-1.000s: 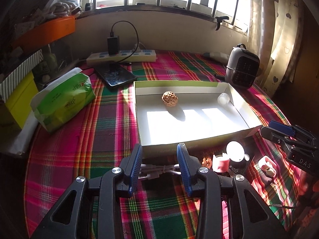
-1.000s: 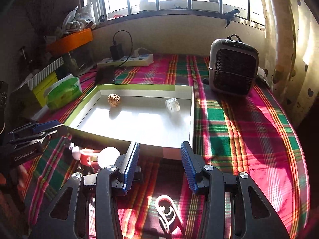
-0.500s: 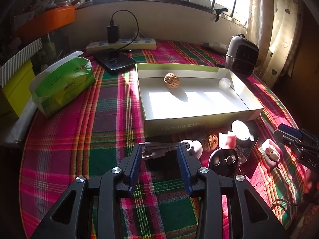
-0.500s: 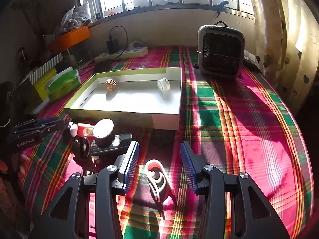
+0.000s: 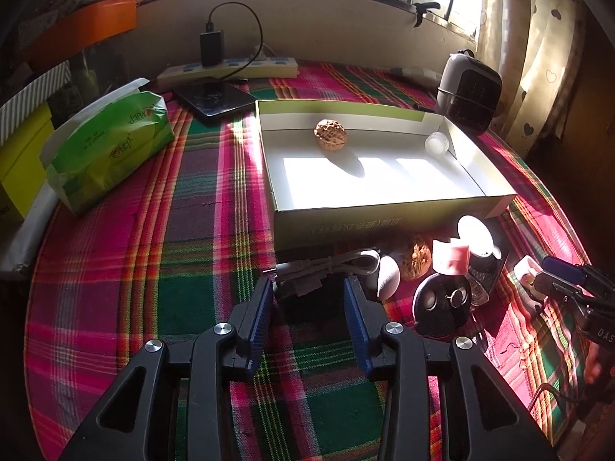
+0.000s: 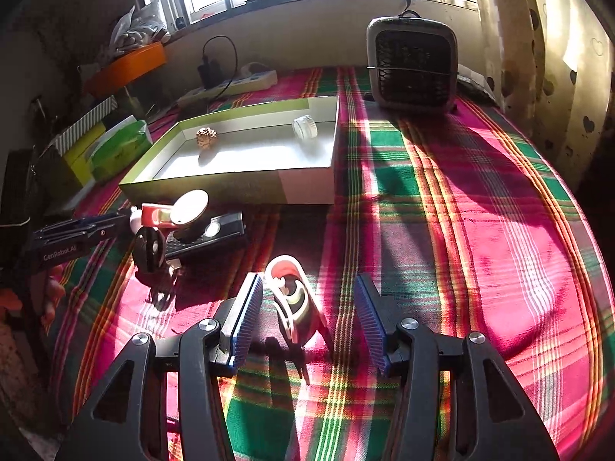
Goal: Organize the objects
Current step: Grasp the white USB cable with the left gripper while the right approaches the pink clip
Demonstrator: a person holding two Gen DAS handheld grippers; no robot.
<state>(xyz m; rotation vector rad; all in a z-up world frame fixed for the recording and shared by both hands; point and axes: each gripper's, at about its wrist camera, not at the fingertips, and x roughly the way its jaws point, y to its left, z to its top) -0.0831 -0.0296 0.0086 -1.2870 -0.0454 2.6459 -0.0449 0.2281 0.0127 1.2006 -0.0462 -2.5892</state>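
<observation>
A shallow white box [image 5: 388, 213] with a green rim holds a walnut [image 5: 330, 135] and a small clear jar [image 5: 437, 143]; it also shows in the right wrist view [image 6: 307, 188]. My left gripper [image 5: 307, 303] is open, just short of a coiled white cable [image 5: 326, 269] in front of the box. Beside the cable lie a white egg-shaped piece [image 5: 387, 277], a second walnut [image 5: 419, 261], a pink cup [image 5: 449, 261] and a black round object [image 5: 442, 307]. My right gripper [image 6: 307, 307] is open around a white and pink clip-like object [image 6: 292, 299].
A green tissue pack [image 5: 107, 150] lies at left, a small fan heater [image 6: 411, 65] at the back right, a power strip [image 5: 230, 71] and a dark tablet [image 5: 215, 100] at the back. A black remote [image 6: 207, 234] lies in front of the box. Plaid cloth covers the table.
Both grippers have pulled back from the box toward the near edge. The right gripper now straddles the white and pink object; the left gripper stays open behind the cable.
</observation>
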